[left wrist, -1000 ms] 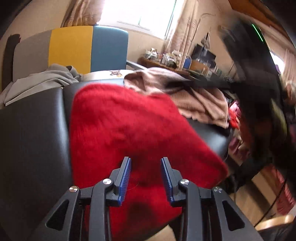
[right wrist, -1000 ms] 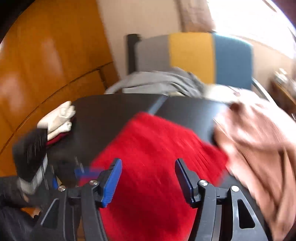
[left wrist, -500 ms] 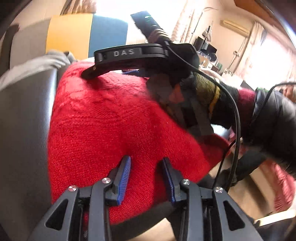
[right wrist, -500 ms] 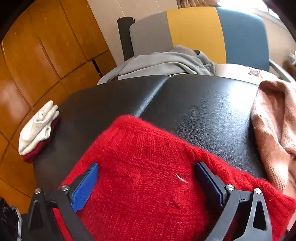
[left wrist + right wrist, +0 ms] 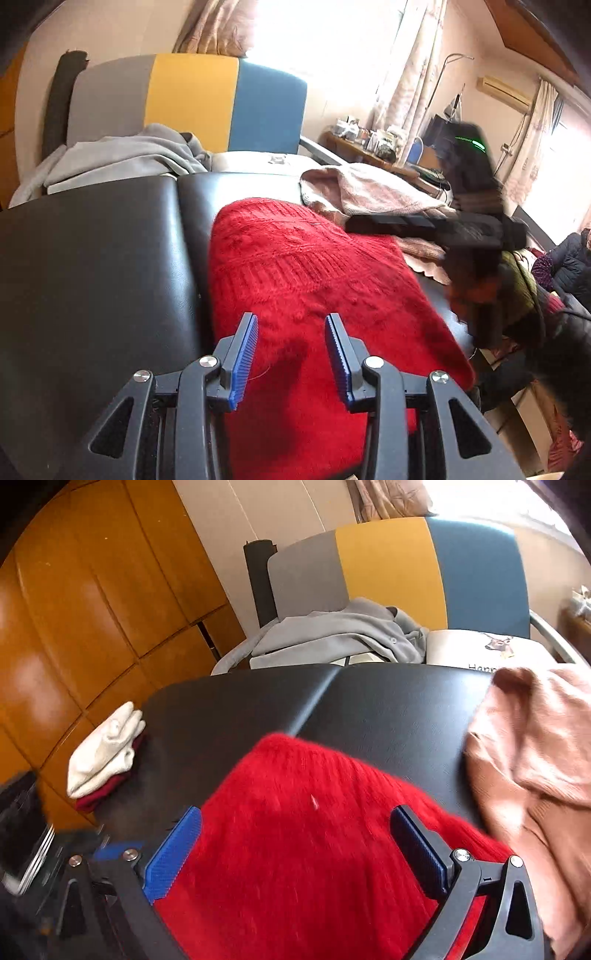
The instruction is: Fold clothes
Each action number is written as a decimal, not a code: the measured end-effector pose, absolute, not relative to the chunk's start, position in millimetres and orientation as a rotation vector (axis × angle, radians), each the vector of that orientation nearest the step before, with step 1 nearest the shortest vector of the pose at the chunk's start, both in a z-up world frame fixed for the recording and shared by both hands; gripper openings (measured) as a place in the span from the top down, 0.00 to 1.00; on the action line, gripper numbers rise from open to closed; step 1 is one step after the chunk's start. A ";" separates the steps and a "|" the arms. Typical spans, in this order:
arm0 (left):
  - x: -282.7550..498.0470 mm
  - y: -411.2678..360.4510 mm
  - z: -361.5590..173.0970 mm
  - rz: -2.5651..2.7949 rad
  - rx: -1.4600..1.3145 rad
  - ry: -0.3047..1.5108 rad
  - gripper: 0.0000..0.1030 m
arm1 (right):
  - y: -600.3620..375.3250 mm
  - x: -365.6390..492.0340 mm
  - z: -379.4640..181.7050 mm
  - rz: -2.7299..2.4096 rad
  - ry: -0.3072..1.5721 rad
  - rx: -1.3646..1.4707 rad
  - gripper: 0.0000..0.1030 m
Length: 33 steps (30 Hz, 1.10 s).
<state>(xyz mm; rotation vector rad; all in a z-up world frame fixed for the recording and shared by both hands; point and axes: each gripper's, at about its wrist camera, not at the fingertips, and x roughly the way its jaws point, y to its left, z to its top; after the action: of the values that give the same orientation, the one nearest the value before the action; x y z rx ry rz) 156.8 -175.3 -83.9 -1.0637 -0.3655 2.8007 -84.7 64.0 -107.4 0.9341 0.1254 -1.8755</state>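
1. On the far left of the black padded surface (image 5: 221,716) sits a small stack of folded pieces, white over dark red (image 5: 105,753), right at the edge by the wooden panels. Judged as finished work.

2. Left tongs (image 5: 291,360): jaws part-open and just now widening a little; nothing is between the blue pads. They hover over the near end of the red sweater (image 5: 314,288) without pressing on it.

3. Red sweater lies mid-surface in a compact, roughly rectangular bundle, its long axis running away from the tongs, ribbed band visible across the middle. Far end is just beside the pink knit garment (image 5: 369,192).

4. Right tongs (image 5: 295,843): jaws have just swung out to full width. The sweater is under and between the pads, but the pads are not pressing on it. Not a grip.

5. Pink knit garment lies crumpled at the right of the surface, unfolded. Behind, a grey garment (image 5: 332,635) is heaped on the striped chair (image 5: 406,568).

6. Step in hand, by my judgement: a fold on the red sweater is just let go; both tongs are free.

7. Next move probably calls for either a last fold or carrying the bundle left to the stack. Either way, both tongs need a grip through all layers, so the fluffy knit does not spring apart.
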 end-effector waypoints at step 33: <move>90.7 -262.2 -137.1 2.342 -1.015 -1.042 0.39 | 146.7 -78.4 -182.4 -1.697 -0.349 1.231 0.00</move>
<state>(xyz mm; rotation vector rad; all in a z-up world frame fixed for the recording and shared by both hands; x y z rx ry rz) 90.7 -262.2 -137.1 -1.0151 -1.0424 2.3425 -78.4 146.7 -182.4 1.2311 -0.3486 -1.6966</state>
